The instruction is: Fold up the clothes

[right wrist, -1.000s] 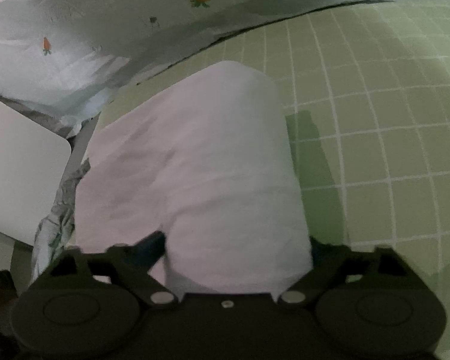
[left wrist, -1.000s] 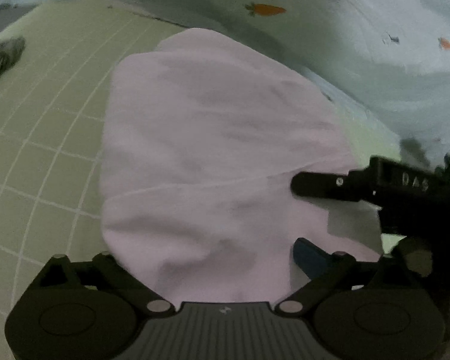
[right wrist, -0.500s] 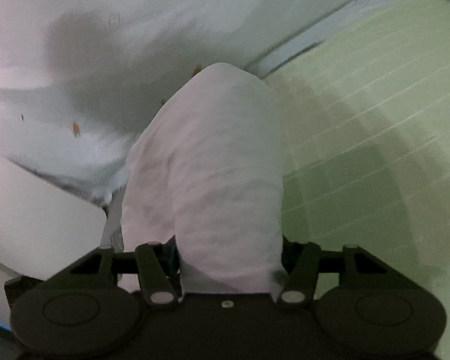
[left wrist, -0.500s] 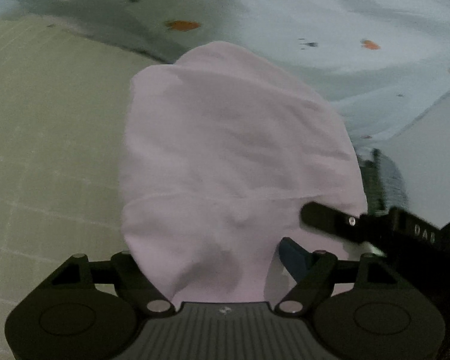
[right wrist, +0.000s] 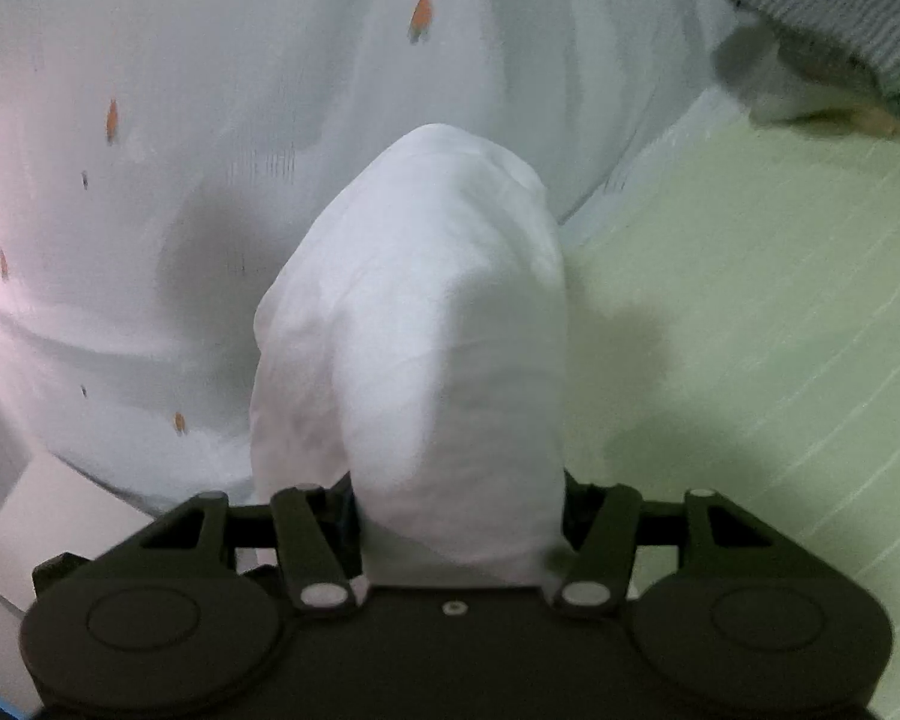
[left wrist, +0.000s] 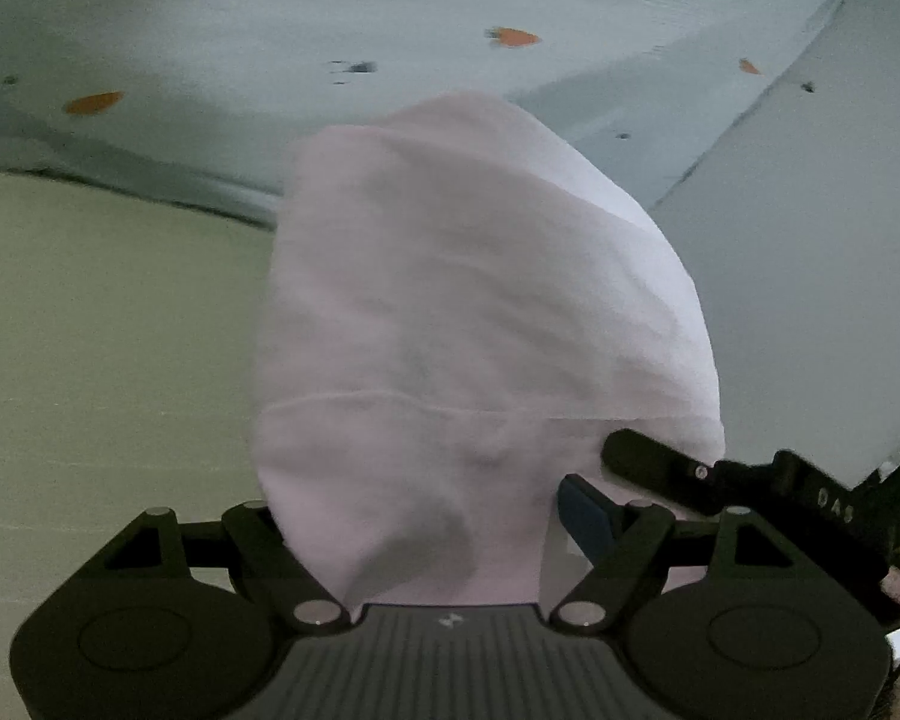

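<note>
Green checked bedsheet (right wrist: 780, 360) dropped away beneath; both claws, left claw (left wrist: 450, 540) and right claw (right wrist: 459, 516), narrowed onto folded pink garment (left wrist: 480, 330), lifted clear for stacking.

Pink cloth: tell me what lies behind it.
Behind the pink cloth lie a carrot-print sheet and a green grid cover. The cloth hides whatever lies directly behind its bulk and most of the fingers.

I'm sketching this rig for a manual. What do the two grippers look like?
Both are matte black. Each has two round discs at the base and angled linkage bars with silver pivot pins. The left gripper has a ribbed grey centre panel with a small logo and a blue finger pad. The right gripper has a plain panel with one screw.
</note>
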Motion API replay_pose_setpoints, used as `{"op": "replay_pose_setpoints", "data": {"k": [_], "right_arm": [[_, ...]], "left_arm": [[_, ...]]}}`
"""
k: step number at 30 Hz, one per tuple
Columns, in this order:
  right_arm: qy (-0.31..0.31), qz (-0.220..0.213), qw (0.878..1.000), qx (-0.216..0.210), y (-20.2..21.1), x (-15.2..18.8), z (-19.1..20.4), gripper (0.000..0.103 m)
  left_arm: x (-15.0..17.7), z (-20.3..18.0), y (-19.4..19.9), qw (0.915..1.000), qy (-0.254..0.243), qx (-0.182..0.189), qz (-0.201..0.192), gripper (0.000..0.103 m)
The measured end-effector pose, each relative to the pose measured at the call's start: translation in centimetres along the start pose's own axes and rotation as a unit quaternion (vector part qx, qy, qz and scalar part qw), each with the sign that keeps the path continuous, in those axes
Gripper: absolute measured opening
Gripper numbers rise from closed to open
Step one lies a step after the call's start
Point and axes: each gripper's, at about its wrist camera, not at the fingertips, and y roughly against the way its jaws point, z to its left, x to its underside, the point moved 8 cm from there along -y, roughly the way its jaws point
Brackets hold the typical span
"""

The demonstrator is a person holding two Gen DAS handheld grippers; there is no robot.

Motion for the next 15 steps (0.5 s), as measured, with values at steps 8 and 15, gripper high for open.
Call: {"op": "replay_pose_setpoints", "data": {"k": [8, 15], "right_arm": [[0.002, -0.025, 0.999, -0.039, 7.7, -11.5, -9.2, 0.059], [0.003, -0.062, 0.997, -0.051, 13.2, -23.5, -18.0, 0.059]], "left_arm": [[-0.7, -13.4, -8.5, 0.9993, -0.012, 0.006, -0.034, 0.080], [-3.3, -24.7, -19.2, 0.9974, -0.014, 0.050, -0.050, 0.080]]}}
